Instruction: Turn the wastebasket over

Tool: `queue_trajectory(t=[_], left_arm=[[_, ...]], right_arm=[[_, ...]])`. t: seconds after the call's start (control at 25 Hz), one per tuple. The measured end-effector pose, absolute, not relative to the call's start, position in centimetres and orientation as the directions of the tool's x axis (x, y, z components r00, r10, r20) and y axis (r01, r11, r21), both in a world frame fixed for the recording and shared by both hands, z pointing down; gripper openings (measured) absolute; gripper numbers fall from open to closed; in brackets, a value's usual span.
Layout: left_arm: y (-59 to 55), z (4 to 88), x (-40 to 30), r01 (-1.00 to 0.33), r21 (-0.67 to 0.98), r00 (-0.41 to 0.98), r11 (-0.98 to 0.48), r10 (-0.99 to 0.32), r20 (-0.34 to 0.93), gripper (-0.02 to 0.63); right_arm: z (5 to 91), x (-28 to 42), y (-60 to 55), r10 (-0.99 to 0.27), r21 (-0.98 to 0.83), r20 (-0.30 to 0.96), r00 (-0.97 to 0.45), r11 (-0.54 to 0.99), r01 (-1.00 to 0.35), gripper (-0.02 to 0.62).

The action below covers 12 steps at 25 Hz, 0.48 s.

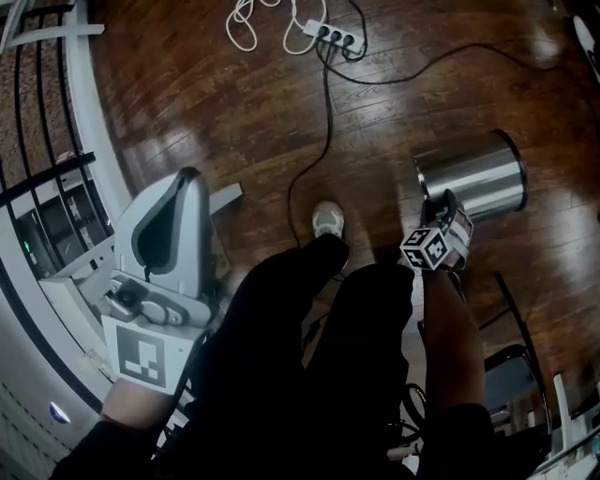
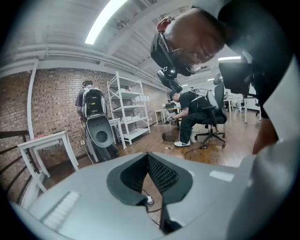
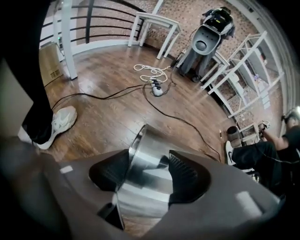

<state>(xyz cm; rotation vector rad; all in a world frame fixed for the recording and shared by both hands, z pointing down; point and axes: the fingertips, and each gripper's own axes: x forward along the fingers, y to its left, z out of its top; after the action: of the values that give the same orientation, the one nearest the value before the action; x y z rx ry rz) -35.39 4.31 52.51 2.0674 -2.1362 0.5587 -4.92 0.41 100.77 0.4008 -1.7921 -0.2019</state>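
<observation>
A shiny steel wastebasket (image 1: 478, 176) lies on its side on the dark wooden floor, its open end toward my right gripper (image 1: 439, 204). In the right gripper view the jaws of that gripper (image 3: 147, 159) stand wide apart. The basket's rim and wall (image 3: 145, 187) show between them, and the pads do not visibly press on the metal. My left gripper (image 1: 192, 173) hangs at the left, well away from the basket. In its own view the tips of this gripper (image 2: 147, 157) meet with nothing between them.
A power strip (image 1: 337, 37) with a white cord (image 1: 248, 23) lies at the far side, and a black cable (image 1: 323, 122) runs across the floor toward my shoe (image 1: 328, 220). A black railing (image 1: 37, 187) borders the left. A chair base (image 1: 511, 366) stands at the lower right.
</observation>
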Motion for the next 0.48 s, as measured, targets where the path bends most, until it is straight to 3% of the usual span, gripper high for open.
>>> queue_trajectory(t=[0.36,0.48], left_arm=[[2.0,49.0,-34.7,-0.988,-0.155,-0.035,-0.011,-0.956,0.291,-0.001],[1.0,47.7,-34.3,-0.988,-0.155,-0.028,-0.016,-0.961,0.275,0.0]], right_arm=[[92.9,-1.5,-8.6,-0.488,0.374,0.846,-0.215,0.83,-0.414,0.114],[90.9,0.9,-12.5,-0.514,0.353,0.837,-0.187,0.769,-0.534,0.089]])
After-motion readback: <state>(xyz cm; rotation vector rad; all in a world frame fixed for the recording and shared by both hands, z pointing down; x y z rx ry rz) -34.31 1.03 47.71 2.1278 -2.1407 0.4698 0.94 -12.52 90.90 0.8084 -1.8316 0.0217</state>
